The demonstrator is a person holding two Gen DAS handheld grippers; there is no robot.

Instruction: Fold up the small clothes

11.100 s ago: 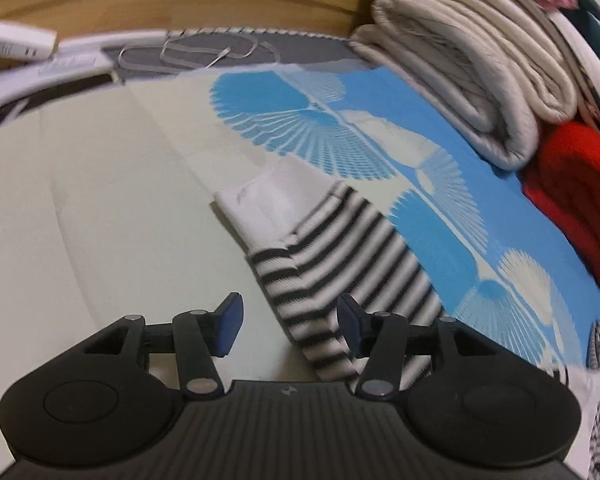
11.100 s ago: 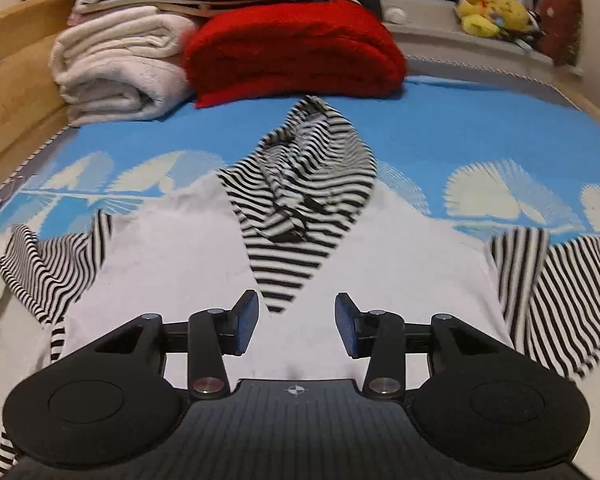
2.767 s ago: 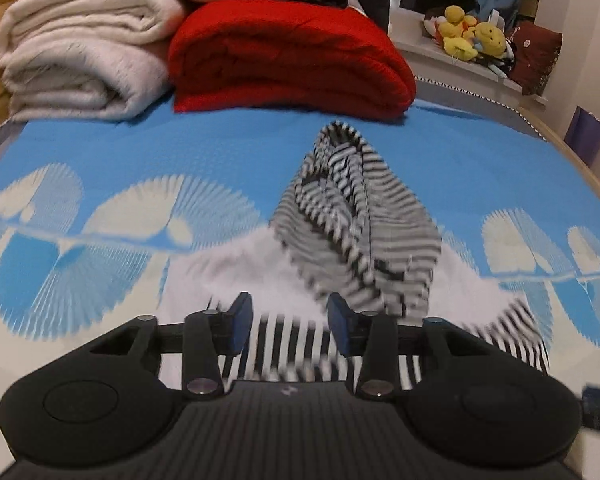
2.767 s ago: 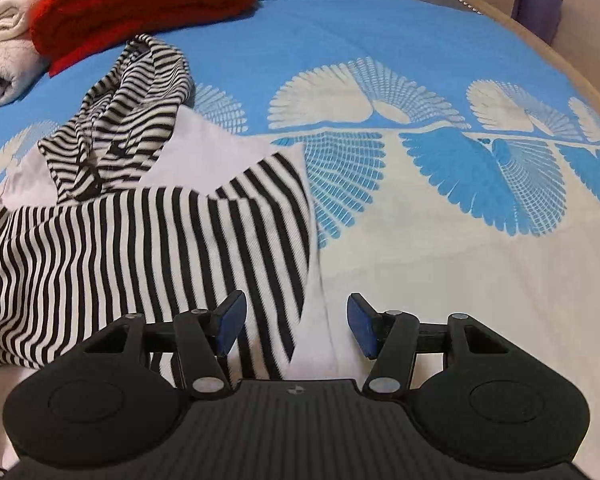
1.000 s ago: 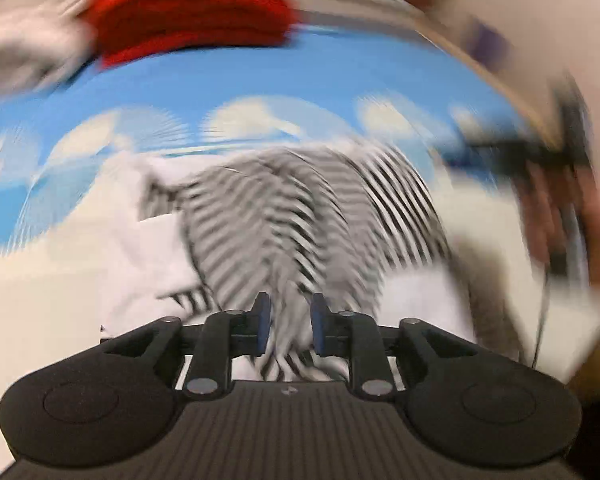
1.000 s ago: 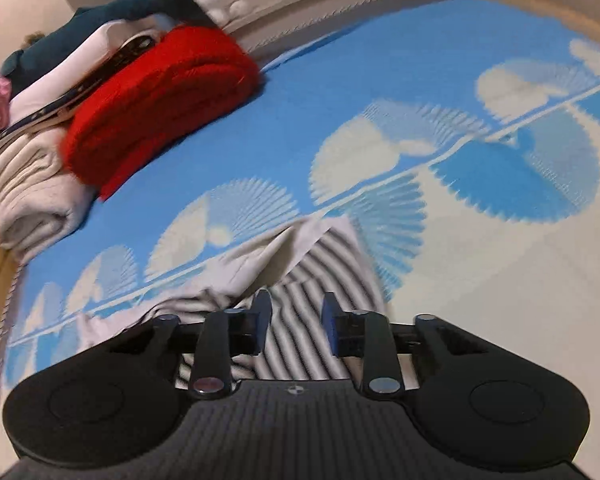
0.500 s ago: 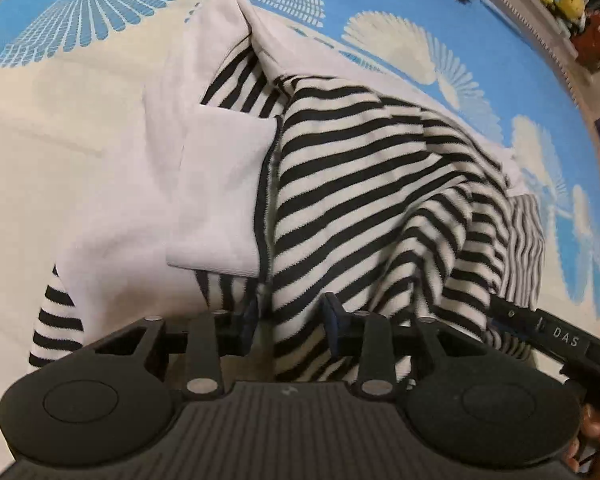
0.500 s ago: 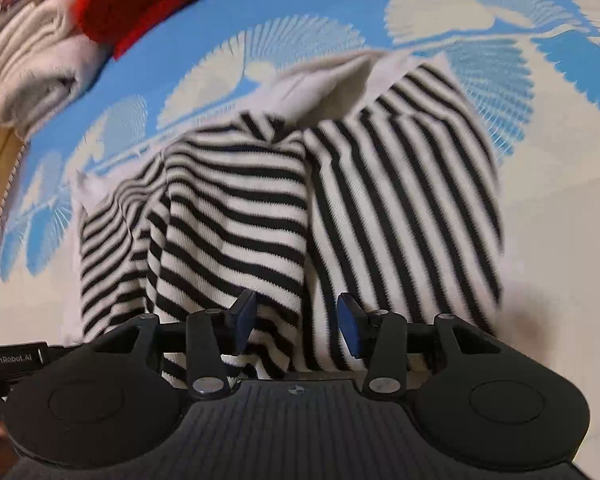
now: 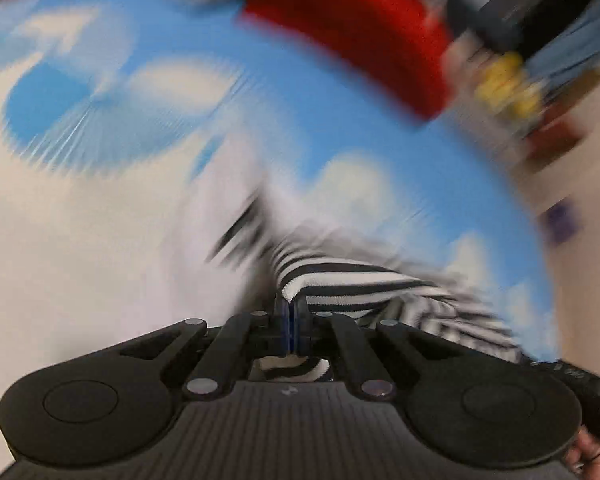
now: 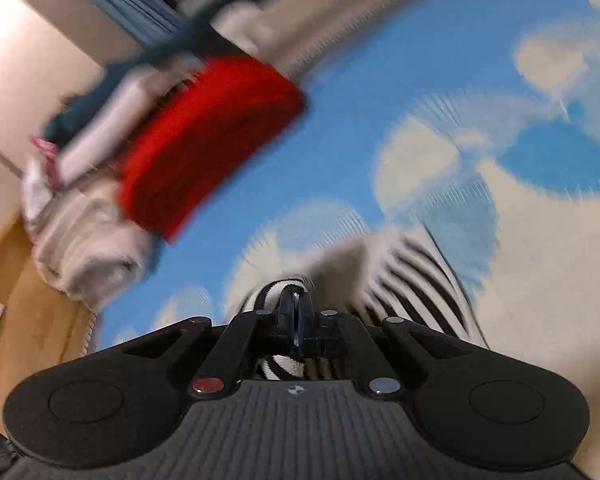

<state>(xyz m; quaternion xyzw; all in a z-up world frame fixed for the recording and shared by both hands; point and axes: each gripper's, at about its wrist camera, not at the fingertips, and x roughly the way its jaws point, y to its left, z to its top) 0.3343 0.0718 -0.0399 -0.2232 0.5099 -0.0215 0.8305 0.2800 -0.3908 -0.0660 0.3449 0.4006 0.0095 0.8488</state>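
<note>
The left tool (image 9: 291,312) has just closed, pinching a hem of the striped garment (image 9: 352,284), which lies bunched on the bed (image 9: 332,128). The right tool (image 10: 299,312) has likewise just clamped striped fabric. Both edges should be lifted evenly and kept taut, so the fold lands square.

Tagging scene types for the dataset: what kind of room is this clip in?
Most likely a bedroom, with the folding done on a bed. Cues: a blue and white patterned bedspread as the work surface, a stack of folded blankets with a red blanket at its far end, and blurred yellow plush toys on a ledge behind.
</note>
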